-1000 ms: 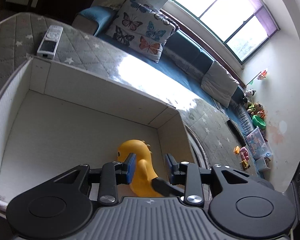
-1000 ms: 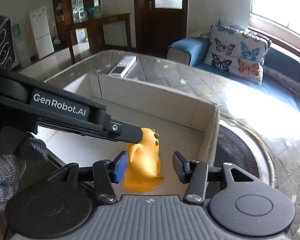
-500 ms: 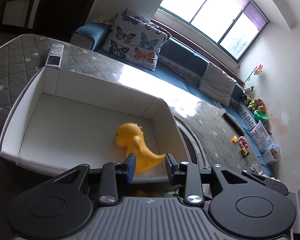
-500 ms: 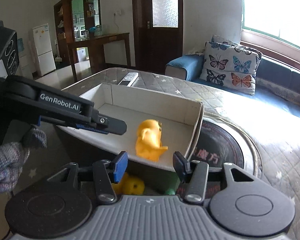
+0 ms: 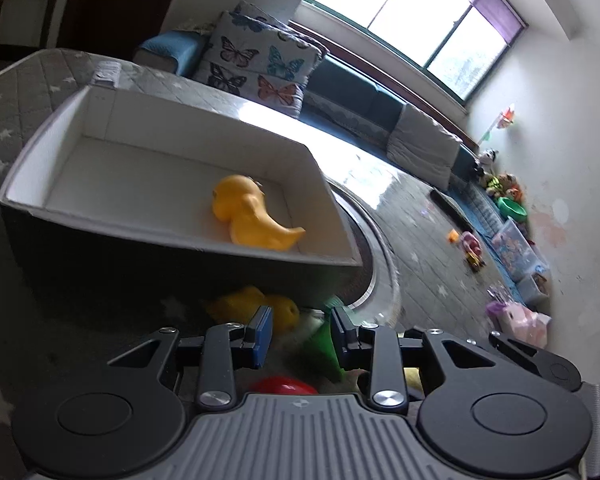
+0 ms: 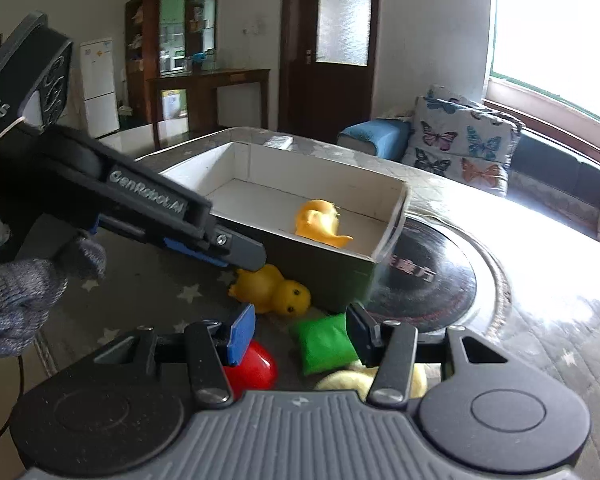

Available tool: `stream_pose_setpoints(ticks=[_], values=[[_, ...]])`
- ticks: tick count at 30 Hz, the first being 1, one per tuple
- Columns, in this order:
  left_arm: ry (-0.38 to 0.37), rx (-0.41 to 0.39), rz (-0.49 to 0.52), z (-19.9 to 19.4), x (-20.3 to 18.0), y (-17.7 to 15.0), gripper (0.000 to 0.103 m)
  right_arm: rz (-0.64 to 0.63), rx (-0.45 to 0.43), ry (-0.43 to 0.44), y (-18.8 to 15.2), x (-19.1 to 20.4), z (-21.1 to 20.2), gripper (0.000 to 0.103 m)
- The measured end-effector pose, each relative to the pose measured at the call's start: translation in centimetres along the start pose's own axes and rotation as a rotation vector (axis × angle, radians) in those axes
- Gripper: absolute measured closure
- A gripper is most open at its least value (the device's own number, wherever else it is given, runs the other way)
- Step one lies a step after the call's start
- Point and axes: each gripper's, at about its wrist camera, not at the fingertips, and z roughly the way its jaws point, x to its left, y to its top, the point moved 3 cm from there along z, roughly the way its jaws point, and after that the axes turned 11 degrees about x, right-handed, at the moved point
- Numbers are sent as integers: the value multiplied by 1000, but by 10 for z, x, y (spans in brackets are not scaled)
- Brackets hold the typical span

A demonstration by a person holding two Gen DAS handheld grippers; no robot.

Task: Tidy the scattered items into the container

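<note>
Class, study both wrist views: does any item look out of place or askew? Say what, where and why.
The yellow duck lies tipped on its side outside the box, against its wall, beside the green beanbag and red toy. Only the orange dinosaur is inside.

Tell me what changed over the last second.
Both tongs, left and right, pulled back out of the white box, open and empty. The orange dinosaur toy stays lying in the box. The yellow duck, green beanbag and red toy remain outside.
</note>
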Motion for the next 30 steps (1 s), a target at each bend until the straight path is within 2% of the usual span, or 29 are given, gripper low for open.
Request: stream_pose_setpoints(ticks=[12, 16, 20, 30], values=[[-75, 92, 80, 24, -35, -23, 69, 229, 21, -29, -24, -79, -7, 47], [-84, 107, 132, 26, -45, -31, 69, 313, 40, 5, -29, -104, -5, 47], [-95, 128, 194, 29, -56, -39, 68, 351, 70, 47, -31, -112, 6, 47], [-42, 186, 292, 45, -72, -58, 68, 434, 120, 162, -31, -110, 22, 47]])
